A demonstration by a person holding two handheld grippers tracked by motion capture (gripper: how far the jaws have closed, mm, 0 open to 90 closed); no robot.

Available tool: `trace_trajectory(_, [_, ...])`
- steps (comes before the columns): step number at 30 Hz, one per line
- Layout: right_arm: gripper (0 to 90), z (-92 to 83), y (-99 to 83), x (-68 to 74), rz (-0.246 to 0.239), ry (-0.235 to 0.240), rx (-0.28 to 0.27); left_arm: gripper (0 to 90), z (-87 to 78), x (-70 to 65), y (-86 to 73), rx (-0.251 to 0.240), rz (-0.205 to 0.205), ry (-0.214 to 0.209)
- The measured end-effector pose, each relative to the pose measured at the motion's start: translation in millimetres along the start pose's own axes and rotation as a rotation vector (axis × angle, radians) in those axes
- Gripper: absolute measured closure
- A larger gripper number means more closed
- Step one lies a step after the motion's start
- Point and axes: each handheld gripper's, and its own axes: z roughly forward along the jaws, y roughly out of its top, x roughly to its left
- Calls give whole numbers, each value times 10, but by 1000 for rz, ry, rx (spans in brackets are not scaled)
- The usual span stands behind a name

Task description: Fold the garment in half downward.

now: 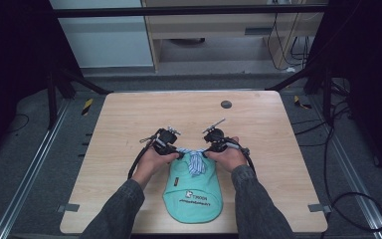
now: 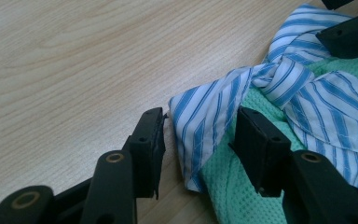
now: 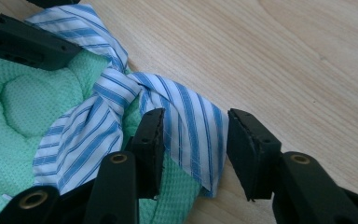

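While both hands sit at lower centre of the high view, the left gripper (image 1: 165,140) and right gripper (image 1: 218,139) flank the top edge of a green bib (image 1: 193,191) lying flat on the wooden table (image 1: 129,119), near its front edge. Striped blue-and-white ties (image 1: 195,160) are knotted at the bib's neck, between the two grippers.

Left gripper view: jaws spread apart, one striped tie end (image 2: 200,126) lying between them, not pinched; left jaw rests on bare wood, right jaw over green waffle-textured fabric (image 2: 223,186). Knot (image 2: 284,77) sits in the upper right of the frame, the other gripper's black jaw (image 2: 349,35) at the far upper right corner.

Right gripper view: jaws also spread, the other striped tie end (image 3: 193,135) between them, loose; left jaw over the green cloth, right jaw above wood. Knot (image 3: 121,86) upper left of centre, the other gripper's jaw (image 3: 25,44) at the upper left.

Writing: bib carries a small white square logo with dark printed text (image 1: 194,198) near its lower middle, upside-down to the camera and too small to read. No other legible labels. Small dark round disc (image 1: 226,104) on the table's upper right area, well apart from the bib.
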Motion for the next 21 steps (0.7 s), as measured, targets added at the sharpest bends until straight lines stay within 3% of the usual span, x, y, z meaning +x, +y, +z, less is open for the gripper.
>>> trace_trajectory(14, [531, 74, -3, 7, 8, -1, 29, 576, 10, -5, -19, 8, -3, -6])
trace_trajectory(19, [583, 76, 1, 22, -5, 4, 34, 645, 6, -23, -20, 14, 7, -9])
trace_trajectory(21, [644, 74, 1, 30, -12, 9, 37, 691, 5, -30, -22, 15, 13, -12])
